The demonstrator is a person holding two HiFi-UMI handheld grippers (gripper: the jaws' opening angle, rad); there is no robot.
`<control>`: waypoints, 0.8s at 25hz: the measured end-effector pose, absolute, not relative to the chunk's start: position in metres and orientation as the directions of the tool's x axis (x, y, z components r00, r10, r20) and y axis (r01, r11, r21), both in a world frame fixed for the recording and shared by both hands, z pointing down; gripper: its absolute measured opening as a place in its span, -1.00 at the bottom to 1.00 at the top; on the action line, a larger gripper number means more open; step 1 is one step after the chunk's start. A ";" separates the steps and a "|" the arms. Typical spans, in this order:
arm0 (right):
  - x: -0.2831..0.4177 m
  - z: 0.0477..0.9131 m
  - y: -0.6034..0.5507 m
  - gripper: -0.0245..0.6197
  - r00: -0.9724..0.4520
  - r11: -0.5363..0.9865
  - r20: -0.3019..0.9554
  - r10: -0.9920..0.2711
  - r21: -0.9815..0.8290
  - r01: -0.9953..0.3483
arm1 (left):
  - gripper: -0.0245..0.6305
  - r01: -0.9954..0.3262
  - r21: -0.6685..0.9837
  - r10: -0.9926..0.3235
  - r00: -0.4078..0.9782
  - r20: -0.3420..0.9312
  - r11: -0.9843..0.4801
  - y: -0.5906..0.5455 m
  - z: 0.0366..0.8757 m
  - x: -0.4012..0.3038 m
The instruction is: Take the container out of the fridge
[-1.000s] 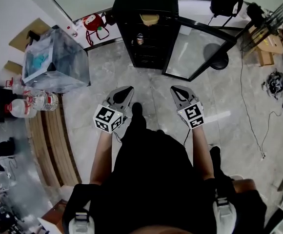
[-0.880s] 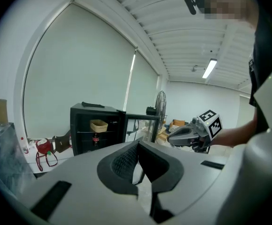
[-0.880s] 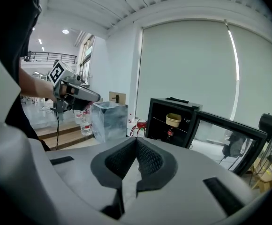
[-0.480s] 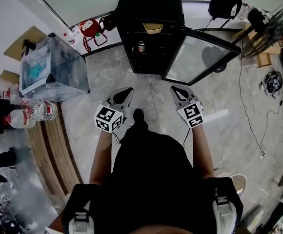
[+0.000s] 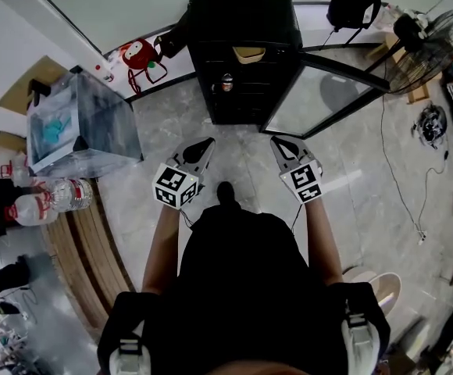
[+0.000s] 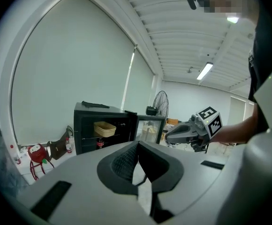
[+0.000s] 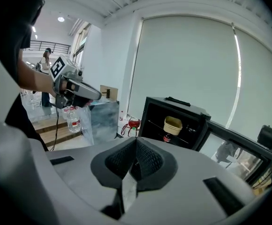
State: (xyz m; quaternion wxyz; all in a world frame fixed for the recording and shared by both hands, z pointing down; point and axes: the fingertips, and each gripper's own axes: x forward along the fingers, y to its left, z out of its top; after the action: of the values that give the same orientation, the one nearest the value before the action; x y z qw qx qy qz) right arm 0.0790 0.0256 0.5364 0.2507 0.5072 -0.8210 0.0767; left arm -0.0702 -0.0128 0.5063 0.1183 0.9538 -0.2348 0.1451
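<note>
left gripper [image 5: 202,144] and right gripper [image 5: 280,142] both closed, empty; pale tan plastic tub [image 5: 248,53] in the black glass-door fridge [image 5: 242,14] looks light and flimsy, I'd pinch its rim gently

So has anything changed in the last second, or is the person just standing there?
The person has stepped a little nearer the fridge, which sits lower in the head view. Nothing was grabbed or let go. The left gripper and right gripper stay shut and empty, the door open, the container on its shelf.

The contents of the pale tan plastic container [image 5: 249,53] are hidden; the small dark bottle [image 5: 226,82] is too small to identify.
</note>
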 end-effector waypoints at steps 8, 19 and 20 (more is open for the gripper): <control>0.051 0.544 -0.006 -0.93 -0.343 0.462 0.504 -0.793 0.130 -0.877 | -0.88 -0.453 0.157 -0.379 0.856 0.352 -0.878 -0.046 0.517 -0.092; 0.034 0.550 -0.031 -0.93 -0.342 0.467 0.521 -0.782 0.126 -0.875 | -0.88 -0.443 0.178 -0.363 0.862 0.355 -0.879 -0.070 0.526 -0.104; 0.035 0.550 -0.033 -0.93 -0.340 0.466 0.521 -0.783 0.128 -0.876 | -0.88 -0.445 0.178 -0.365 0.862 0.353 -0.878 -0.073 0.526 -0.103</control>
State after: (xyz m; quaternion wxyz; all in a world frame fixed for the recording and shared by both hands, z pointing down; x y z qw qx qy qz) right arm 0.0352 -0.0335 0.5502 0.2652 0.5094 -0.8139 0.0875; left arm -0.1027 -0.0731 0.5257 0.1279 0.9563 -0.2115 0.1562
